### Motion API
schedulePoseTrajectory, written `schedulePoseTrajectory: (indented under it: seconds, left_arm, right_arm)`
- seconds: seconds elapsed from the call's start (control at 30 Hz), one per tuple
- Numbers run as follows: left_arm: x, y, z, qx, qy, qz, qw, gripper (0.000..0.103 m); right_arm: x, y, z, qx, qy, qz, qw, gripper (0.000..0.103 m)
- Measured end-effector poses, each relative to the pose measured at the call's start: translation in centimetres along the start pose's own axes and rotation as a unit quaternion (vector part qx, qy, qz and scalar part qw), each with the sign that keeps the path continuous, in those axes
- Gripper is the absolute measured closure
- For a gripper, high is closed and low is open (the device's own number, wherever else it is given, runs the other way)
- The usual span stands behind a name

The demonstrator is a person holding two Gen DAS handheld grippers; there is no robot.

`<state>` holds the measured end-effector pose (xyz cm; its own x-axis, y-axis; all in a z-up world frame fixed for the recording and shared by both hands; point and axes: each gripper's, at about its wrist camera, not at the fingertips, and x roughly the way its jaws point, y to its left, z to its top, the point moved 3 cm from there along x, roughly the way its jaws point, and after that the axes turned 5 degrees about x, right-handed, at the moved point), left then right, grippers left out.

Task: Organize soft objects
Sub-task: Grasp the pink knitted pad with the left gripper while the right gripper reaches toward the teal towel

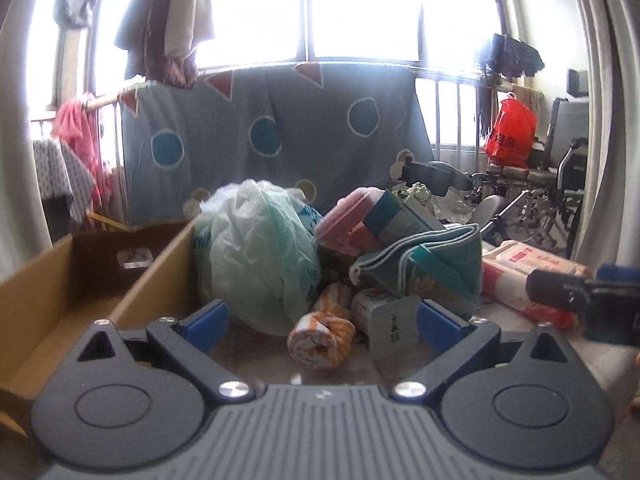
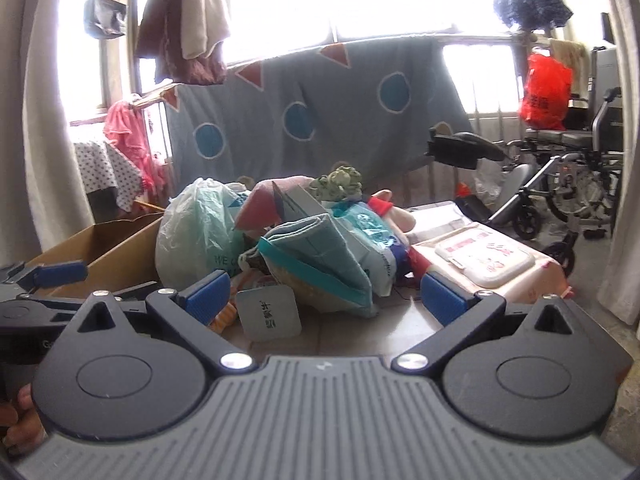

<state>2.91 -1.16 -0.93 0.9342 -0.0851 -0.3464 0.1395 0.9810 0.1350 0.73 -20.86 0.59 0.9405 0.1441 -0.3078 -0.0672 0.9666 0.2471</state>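
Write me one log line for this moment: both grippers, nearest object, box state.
left gripper: open, empty | right gripper: open, empty | nearest: orange striped roll, before left gripper | cardboard box: open, left of pile

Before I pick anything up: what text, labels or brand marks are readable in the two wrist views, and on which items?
"WE C": start of a line printed on the pale green plastic bag, rest hidden.
Grey tag: dark printed characters, too blurred to read.
Red plastic bag: dark characters, unreadable.
Wet wipes pack: red print on the lid, too small.
Blue and white box: small print, blurred.
Nothing else is legible.
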Motion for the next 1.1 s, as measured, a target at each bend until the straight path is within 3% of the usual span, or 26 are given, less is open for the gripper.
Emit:
schedulePoseTrajectory:
  seconds: [0.1,0.17,0.23,0.3,0.43,0.6,0.7,0.9,1.0,1.1]
  left_arm:
    - [1.6,-1.2,0.5,0.101,-0.021,0.017,0.9945,0.003]
    - [2.7,-1.7,0.4,0.144,-0.025,-0.003,0.9893,0.006]
    - [3.7,-1.9,0.2,0.153,-0.026,-0.034,0.9872,0.011]
    - [4.2,-2.0,0.0,0.149,-0.027,-0.062,0.9865,0.023]
    - [5.4,-2.3,-0.4,0.142,-0.009,-0.112,0.9834,0.032]
    - [6.5,-1.4,0.5,0.119,0.002,-0.134,0.9838,0.058]
    - [7.5,-0.5,1.1,0.086,0.02,-0.151,0.9846,0.064]
    - [9.6,0.3,2.6,0.043,0.017,-0.164,0.9854,0.054]
    - [11.0,0.8,3.5,0.008,0.025,-0.172,0.9847,0.054]
    - [11.9,1.0,4.3,-0.001,0.022,-0.164,0.9862,0.053]
  right_arm:
    - [1.8,-0.5,0.7,-0.02,0.011,0.026,0.999,0.001]
    - [2.8,-1.1,1.1,-0.009,0.007,0.041,0.999,0.001]
    - [4.0,-1.6,1.5,0.004,0.011,0.056,0.998,0.001]
    - [5.3,-1.7,1.8,-0.005,0.019,0.071,0.997,0.001]
    - [7.2,-1.8,2.3,-0.04,0.026,0.058,0.997,0.001]
    - [7.0,-2.0,3.1,-0.051,-0.003,0.077,0.996,0.002]
    - [7.6,-2.3,3.4,-0.043,-0.002,0.072,0.996,0.005]
    - [9.2,-2.7,4.0,-0.019,0.009,0.069,0.997,0.025]
    - [10.8,-3.3,3.6,0.018,0.038,0.094,0.995,0.046]
    - [11.7,-3.5,3.0,0.028,0.039,0.101,0.994,0.048]
